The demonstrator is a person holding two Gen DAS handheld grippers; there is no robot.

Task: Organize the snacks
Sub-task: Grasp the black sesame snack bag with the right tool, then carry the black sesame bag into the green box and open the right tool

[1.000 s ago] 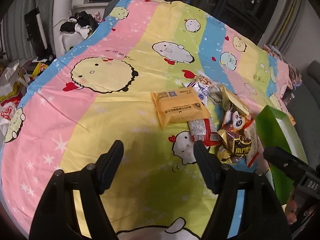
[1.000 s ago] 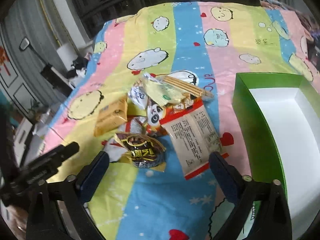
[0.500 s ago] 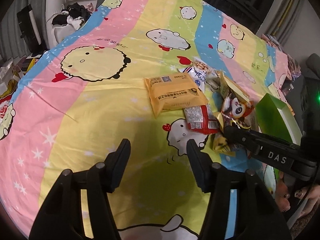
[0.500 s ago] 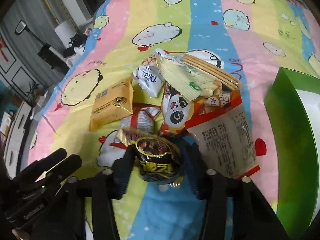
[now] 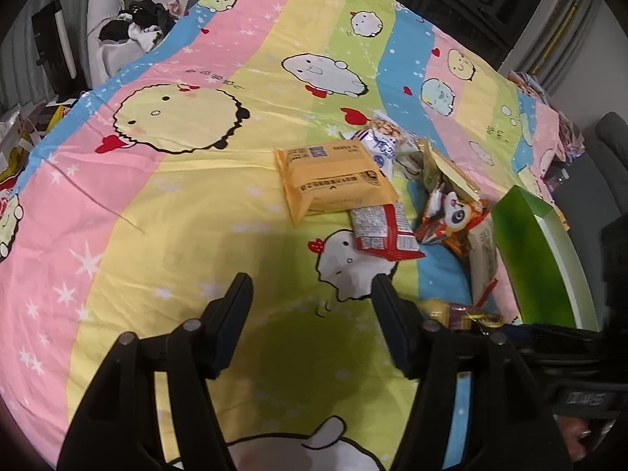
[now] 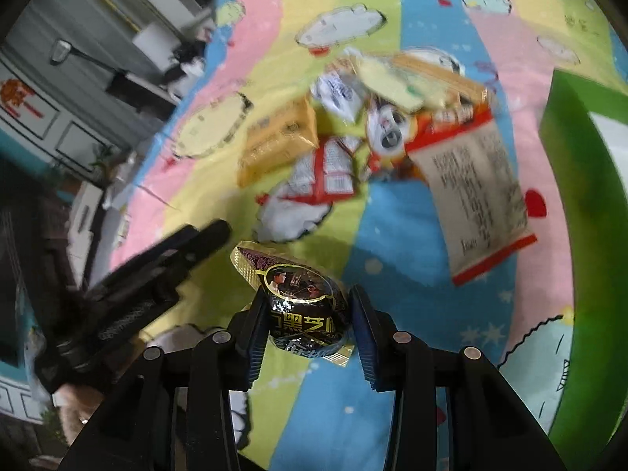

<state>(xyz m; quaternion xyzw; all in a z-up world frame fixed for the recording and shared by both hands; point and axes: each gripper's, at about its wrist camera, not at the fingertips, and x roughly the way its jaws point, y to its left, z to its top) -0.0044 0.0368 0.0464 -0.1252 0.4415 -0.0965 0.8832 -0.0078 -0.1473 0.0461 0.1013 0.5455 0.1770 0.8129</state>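
My right tool (image 6: 305,327) pinched the black sachet (image 6: 302,306) just above the bed (image 6: 392,243). The green box (image 6: 581,180) lay to its right, beyond. My left tool (image 5: 312,298) was opening, empty, farther off.

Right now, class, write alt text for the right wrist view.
The right gripper clamps a dark foil snack packet with gold trim above a striped cartoon bedsheet, with more snack packets beyond and a green cardboard box at right.

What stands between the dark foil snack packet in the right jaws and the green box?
Nothing visible: between the dark foil snack packet and the green box lies only bare bedsheet.
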